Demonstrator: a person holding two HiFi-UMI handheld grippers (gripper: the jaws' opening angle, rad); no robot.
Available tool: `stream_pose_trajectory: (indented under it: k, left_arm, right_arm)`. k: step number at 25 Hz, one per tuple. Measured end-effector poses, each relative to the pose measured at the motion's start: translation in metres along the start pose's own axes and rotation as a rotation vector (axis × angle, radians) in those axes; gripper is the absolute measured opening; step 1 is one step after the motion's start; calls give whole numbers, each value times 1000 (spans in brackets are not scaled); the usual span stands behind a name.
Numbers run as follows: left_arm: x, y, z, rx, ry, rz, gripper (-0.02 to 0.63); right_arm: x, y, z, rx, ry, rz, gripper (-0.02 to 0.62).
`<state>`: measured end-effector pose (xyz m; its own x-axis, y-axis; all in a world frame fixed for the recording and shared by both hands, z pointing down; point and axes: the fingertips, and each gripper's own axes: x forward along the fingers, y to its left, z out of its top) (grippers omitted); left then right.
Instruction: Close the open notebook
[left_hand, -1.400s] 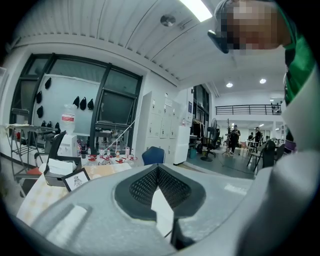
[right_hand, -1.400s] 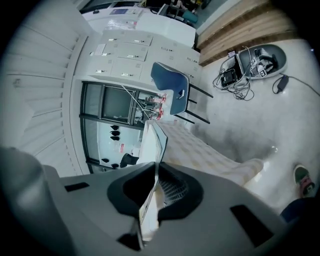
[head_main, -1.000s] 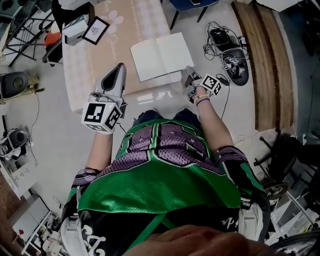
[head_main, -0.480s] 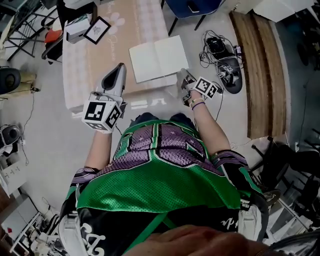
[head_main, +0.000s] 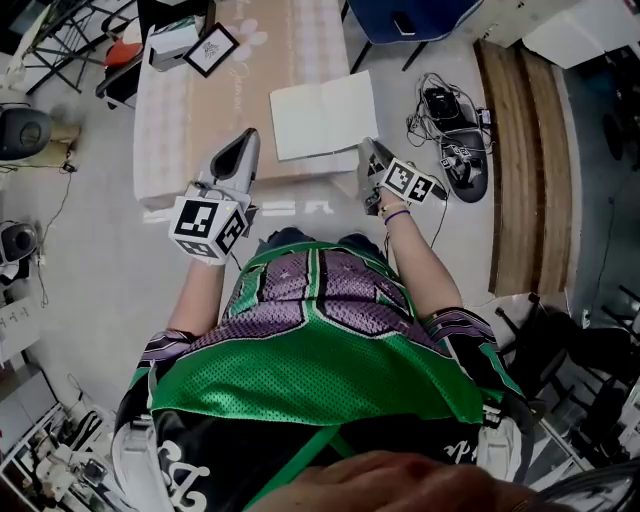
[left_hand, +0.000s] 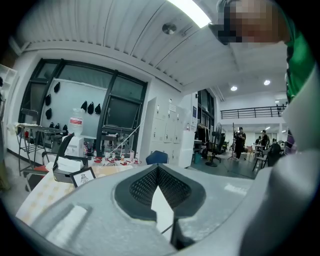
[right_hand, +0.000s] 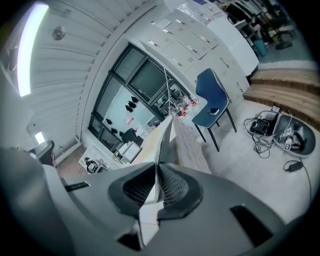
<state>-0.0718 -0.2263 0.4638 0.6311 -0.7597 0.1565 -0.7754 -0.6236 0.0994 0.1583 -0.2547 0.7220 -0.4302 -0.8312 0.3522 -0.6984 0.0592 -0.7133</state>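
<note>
Green-purple mesh jersey, purple wristband

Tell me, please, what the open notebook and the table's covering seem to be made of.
Notebook: paper, matte white; blank pages lie flat either side of a centre fold, sheet-thin edge-on in the right gripper view. Table covering: probably printed cloth or vinyl, matte beige with pale checks; which is unclear.

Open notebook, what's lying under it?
The notebook lies on a pale patterned tablecloth, which shows to its left and in front. Anything between pages and cloth is covered.
</note>
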Motion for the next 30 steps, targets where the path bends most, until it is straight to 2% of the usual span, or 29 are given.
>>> stream_pose_trajectory:
  k: [8,21,30]
  left_arm:
    - [-12,11,-4,-2,5,30,15]
    - [-16,20,0,-15,-8,33,15]
    - [-29,28,5,-27,-24,80,15]
  right_arm:
    - [6,25,-3,-178,34,33,26]
    - [15,72,-12,-348,91,144,27]
    - [23,92,-25,-435,156,194,27]
